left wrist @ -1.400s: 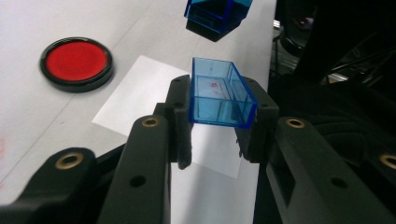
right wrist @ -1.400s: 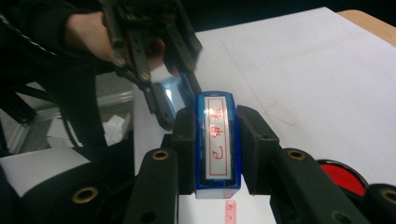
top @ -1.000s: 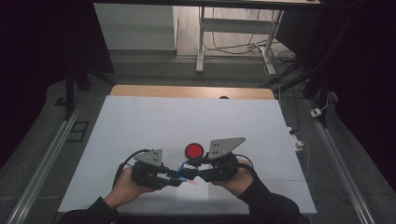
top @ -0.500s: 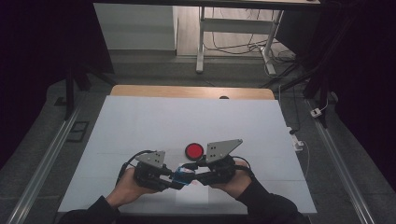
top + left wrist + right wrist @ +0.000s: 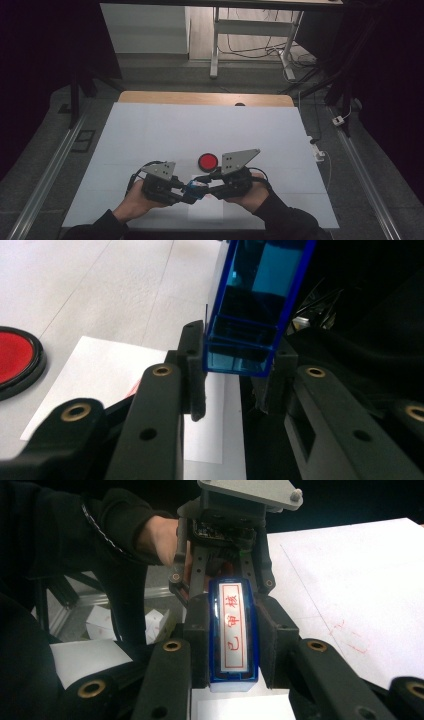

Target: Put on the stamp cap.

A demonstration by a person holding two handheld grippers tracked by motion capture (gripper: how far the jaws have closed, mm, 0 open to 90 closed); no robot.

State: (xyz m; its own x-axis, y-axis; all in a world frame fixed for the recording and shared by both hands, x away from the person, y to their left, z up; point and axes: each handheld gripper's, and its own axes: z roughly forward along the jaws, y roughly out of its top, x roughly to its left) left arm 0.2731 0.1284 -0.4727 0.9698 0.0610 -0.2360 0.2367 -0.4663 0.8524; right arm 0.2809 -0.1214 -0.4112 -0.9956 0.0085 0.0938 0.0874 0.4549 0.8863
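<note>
The blue stamp (image 5: pixel 233 632) is held above the white paper sheet (image 5: pixel 205 210) near the table's front edge, its long axis running between both grippers. The right gripper (image 5: pixel 233 645) and left gripper (image 5: pixel 235 372) each clamp one end. A red round pad (image 5: pixel 208 161) sits just beyond.

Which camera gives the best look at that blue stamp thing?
The right gripper view: the blue stamp faces it, red characters plain. The left gripper view shows its clear blue casing; the high view, a blue speck between the grippers.
</note>
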